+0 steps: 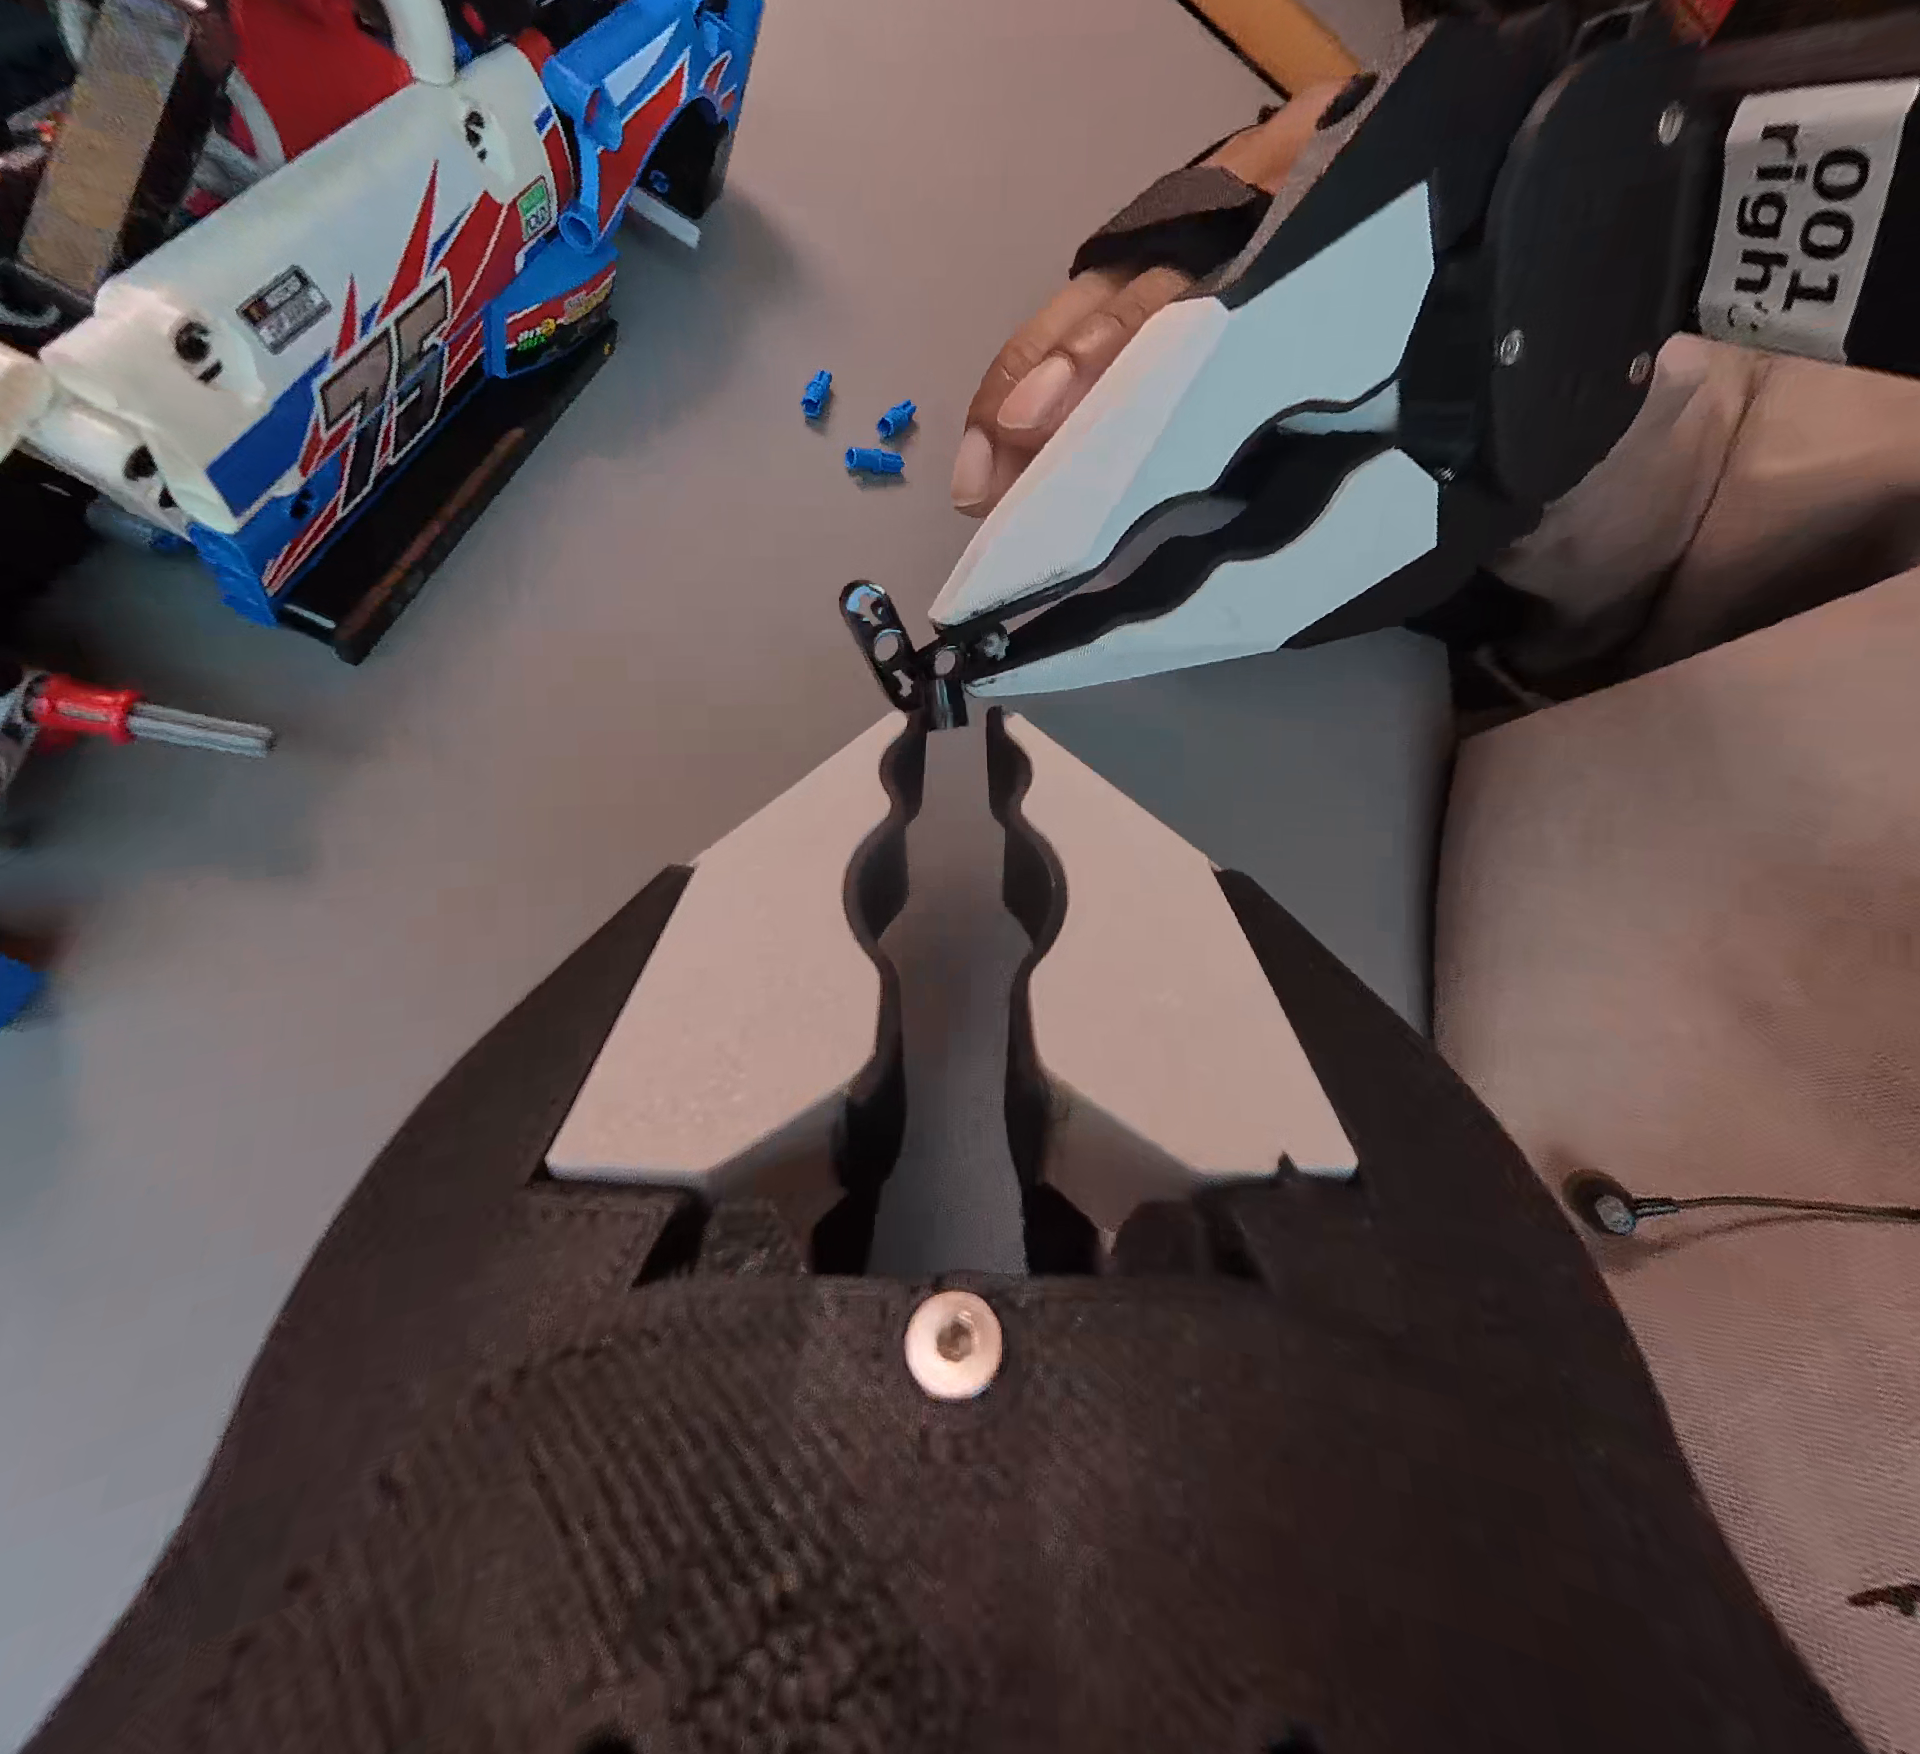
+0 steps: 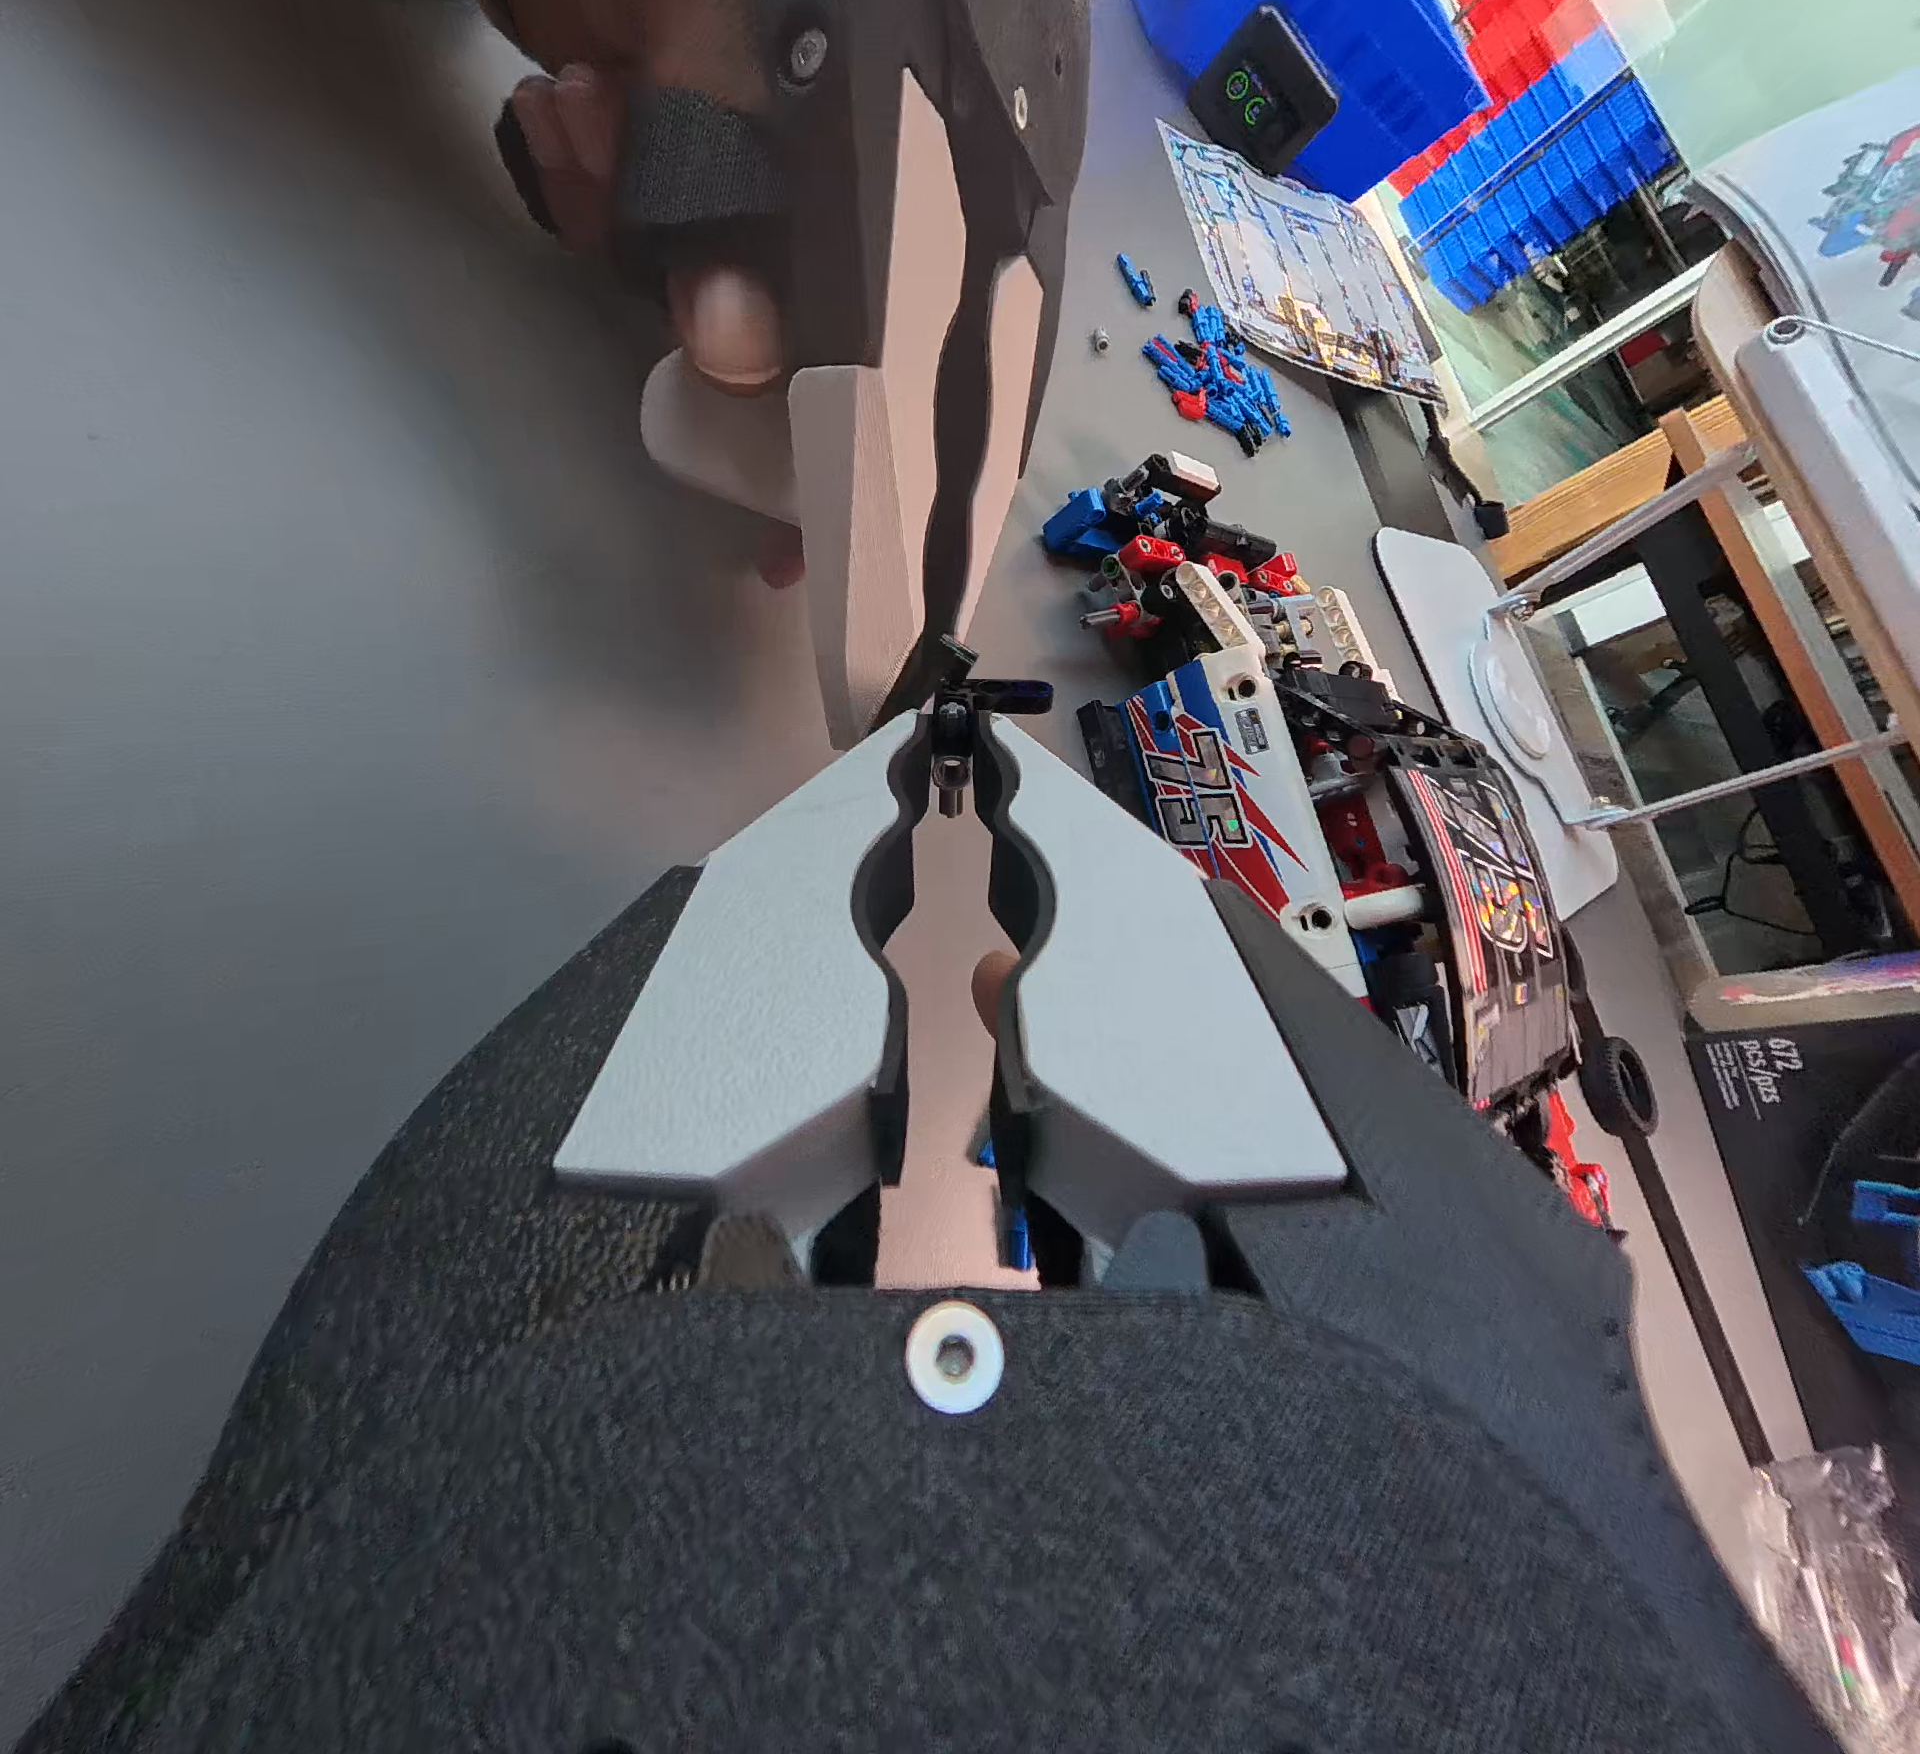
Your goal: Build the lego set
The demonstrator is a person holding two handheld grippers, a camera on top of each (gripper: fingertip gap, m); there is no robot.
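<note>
**Two grippers meet over one small black piece**

Grey tabletop [image 1: 644, 769] carries the race car model [image 1: 343, 270] at left, then three loose blue pins [image 1: 857, 426]. Left gripper [image 1: 956, 717] reaches up from below, fingers narrowly parted, tips beside the black connector assembly [image 1: 904, 650]. Right gripper [image 1: 971, 655] angles in from the right, hand-held, pinching that piece; its beam points up-left.
</note>
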